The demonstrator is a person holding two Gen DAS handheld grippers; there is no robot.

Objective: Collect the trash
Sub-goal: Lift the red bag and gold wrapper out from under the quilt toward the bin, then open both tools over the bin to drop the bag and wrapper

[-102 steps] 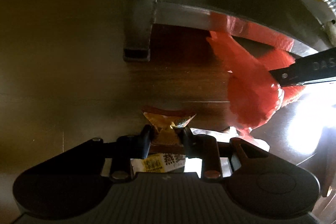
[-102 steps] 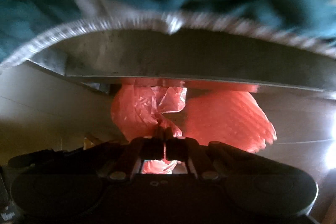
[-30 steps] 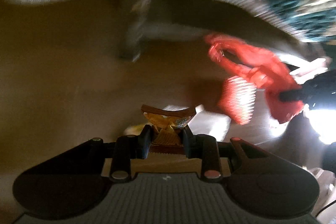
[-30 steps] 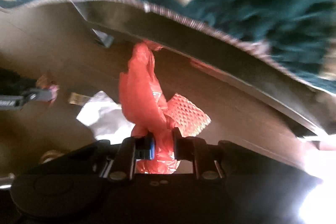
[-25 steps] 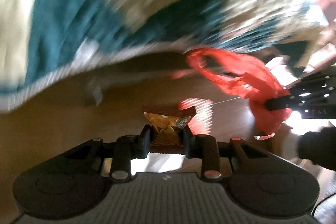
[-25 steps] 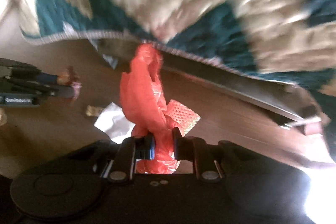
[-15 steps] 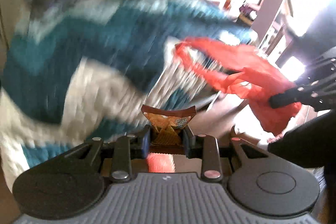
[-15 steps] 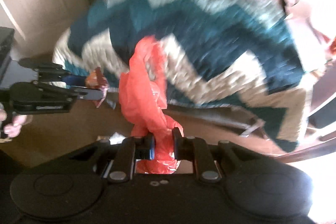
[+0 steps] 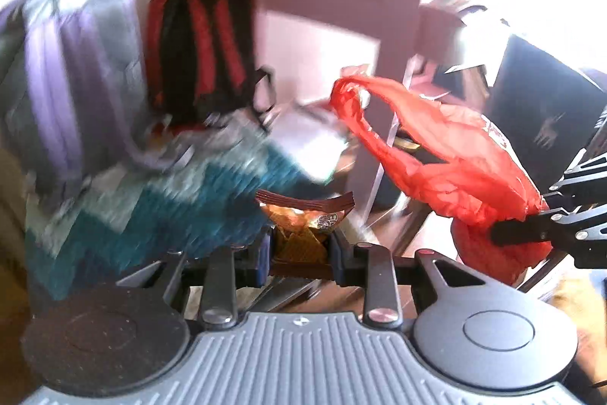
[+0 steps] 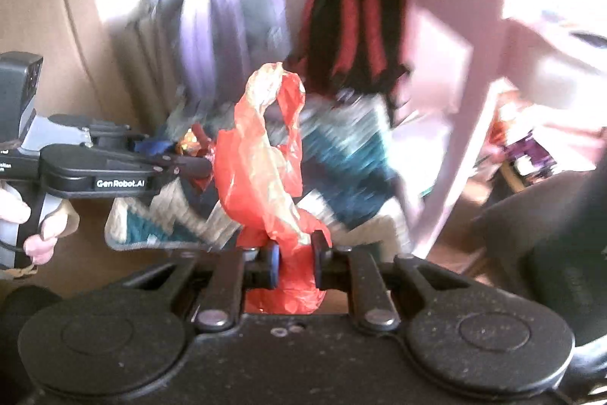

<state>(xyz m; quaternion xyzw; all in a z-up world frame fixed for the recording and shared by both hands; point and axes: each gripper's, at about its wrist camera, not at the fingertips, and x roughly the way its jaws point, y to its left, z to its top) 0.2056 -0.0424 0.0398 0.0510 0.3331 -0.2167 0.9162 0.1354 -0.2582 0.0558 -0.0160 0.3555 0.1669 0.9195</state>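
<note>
My left gripper is shut on a brown and orange snack wrapper, held up in the air. My right gripper is shut on a red plastic bag that stands up from its jaws with its handle loop at the top. In the left wrist view the red bag hangs at the right, clamped in the right gripper. In the right wrist view the left gripper reaches in from the left, its wrapper just beside the bag.
A teal and cream knitted blanket lies below. A purple suitcase and a black and red backpack stand against the wall. A pink chair stands to the right, next to a dark cabinet.
Both grippers have risen from the floor under the furniture to room height, each keeping its hold. The wrapper and the bag have come close together.
</note>
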